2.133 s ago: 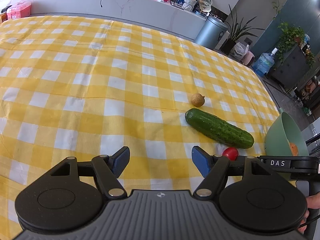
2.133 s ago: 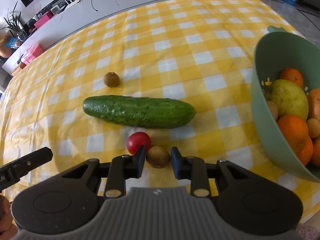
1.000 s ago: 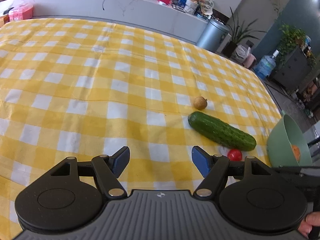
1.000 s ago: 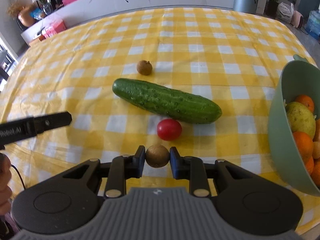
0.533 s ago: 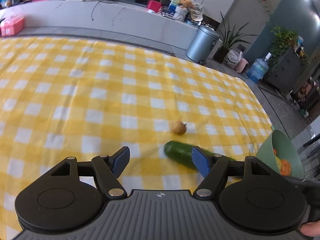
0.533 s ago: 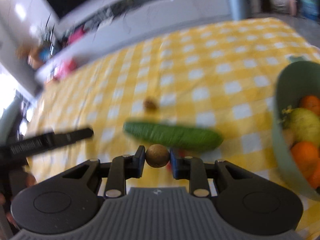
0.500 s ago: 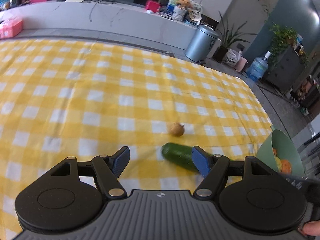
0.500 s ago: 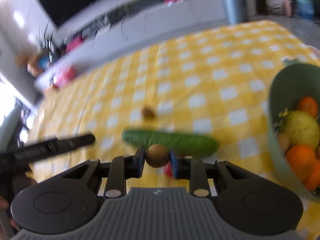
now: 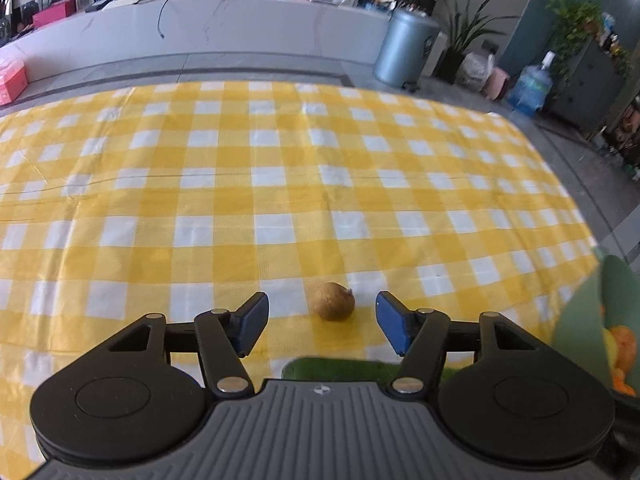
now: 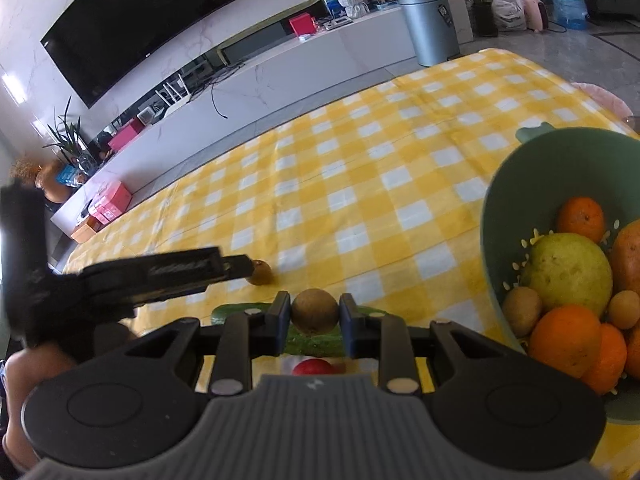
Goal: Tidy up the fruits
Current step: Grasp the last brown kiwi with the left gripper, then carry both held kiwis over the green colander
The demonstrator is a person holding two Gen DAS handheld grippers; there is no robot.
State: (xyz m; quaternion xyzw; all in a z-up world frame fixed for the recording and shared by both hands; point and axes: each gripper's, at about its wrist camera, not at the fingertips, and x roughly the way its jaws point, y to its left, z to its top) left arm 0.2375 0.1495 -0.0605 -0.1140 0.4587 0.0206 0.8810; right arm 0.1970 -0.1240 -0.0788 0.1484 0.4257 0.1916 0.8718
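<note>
My right gripper is shut on a small brown round fruit and holds it above the table. Below it lie a green cucumber and a red tomato, both partly hidden by the gripper. A green bowl at the right holds oranges, a yellow-green pear and small brown fruits. My left gripper is open, with a second small brown fruit on the cloth between its fingertips. That fruit also shows in the right wrist view. The cucumber's end lies under the left gripper.
The table carries a yellow and white checked cloth. The green bowl's rim shows at the right edge of the left wrist view. The left gripper's body crosses the left of the right wrist view. A grey bin stands beyond the table.
My right gripper has lifted the brown fruit off the cloth and turned toward the bowl. My left gripper has moved forward over the cucumber, so the other brown fruit now sits between its fingers.
</note>
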